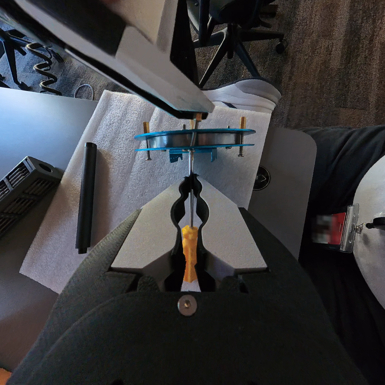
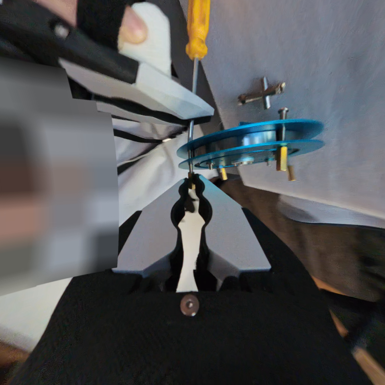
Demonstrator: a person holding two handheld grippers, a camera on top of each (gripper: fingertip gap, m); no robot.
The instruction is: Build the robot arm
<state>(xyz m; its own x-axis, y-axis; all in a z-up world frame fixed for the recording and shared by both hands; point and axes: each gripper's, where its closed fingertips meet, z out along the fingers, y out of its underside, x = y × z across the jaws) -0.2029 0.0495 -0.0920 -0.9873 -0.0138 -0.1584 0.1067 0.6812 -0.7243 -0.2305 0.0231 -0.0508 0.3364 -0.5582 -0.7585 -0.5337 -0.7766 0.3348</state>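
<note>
Orange-handled screwdriver (image 1: 190, 253): your left gripper (image 1: 192, 177) has its fingers closed on this tool, handle lying between them and the thin metal shaft running out past the tips. The shaft passes through the blue disc assembly (image 1: 194, 140), two blue plates around a silvery core, held above the white foam sheet (image 1: 116, 158) on the tabletop (image 1: 41, 116).

Right gripper (image 2: 192, 180): your fingers are closed on a small brass post (image 2: 191, 184) at the near rim of the discs. In the left wrist view this gripper comes in from above and meets the same post at the far face of the discs.

Further brass posts (image 2: 281, 159) and long screws (image 1: 148, 153) stand through the plates. A black rod (image 1: 86, 198) lies on the foam sheet, a dark bit case (image 1: 23, 191) beside it; a metal cross wrench (image 2: 263, 93) rests beyond the discs.

Technique, as a judgement: keep the shaft in line with the post, grip the post firmly without tilting the plates, and turn the handle slowly under light axial pressure.
</note>
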